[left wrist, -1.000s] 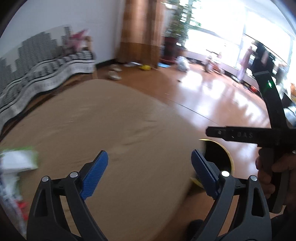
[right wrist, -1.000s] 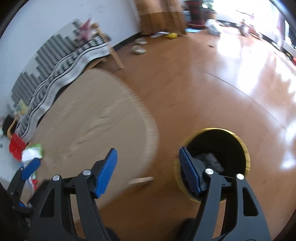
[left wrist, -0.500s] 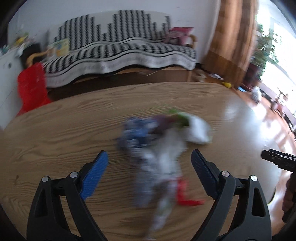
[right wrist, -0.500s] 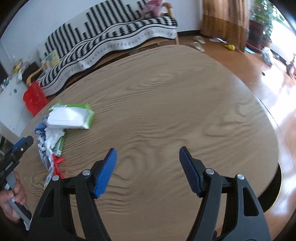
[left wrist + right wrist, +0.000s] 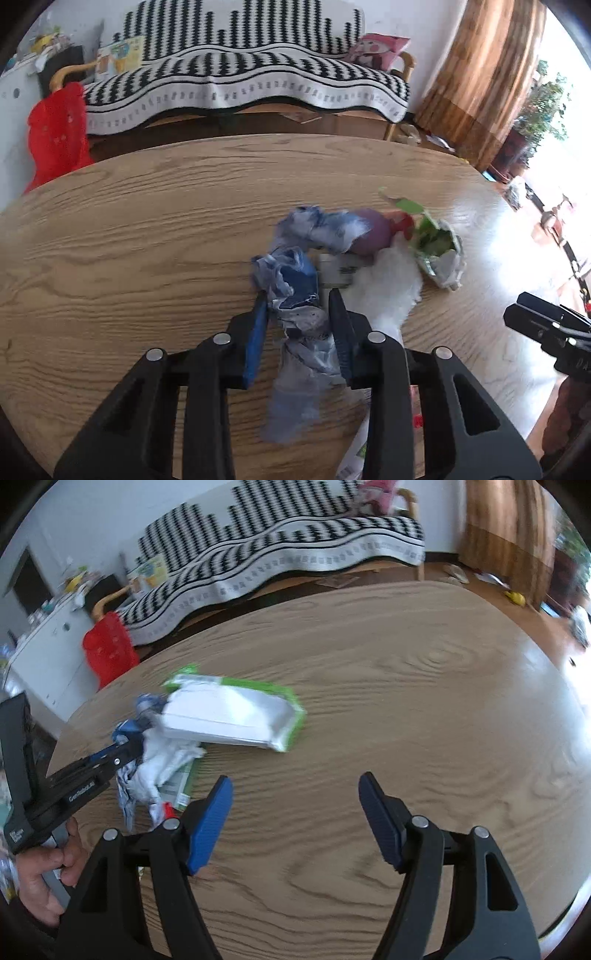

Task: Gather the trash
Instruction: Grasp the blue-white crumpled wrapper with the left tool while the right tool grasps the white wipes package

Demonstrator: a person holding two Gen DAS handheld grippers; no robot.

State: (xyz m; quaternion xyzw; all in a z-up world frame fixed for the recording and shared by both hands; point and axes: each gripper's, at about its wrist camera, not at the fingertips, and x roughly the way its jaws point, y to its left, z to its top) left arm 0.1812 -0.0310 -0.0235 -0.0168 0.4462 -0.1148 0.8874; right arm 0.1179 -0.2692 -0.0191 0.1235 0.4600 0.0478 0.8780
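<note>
While my left tongs (image 5: 298, 314) pinch the crumpled blue-and-white wrapper (image 5: 295, 288), my right tongs (image 5: 295, 808) gape wide over the wooden surface (image 5: 406, 701), green-edged wipes pack (image 5: 236, 716) at eleven o'clock.

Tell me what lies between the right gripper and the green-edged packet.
Only bare table separates the right gripper from the packet, in the right wrist view.
</note>
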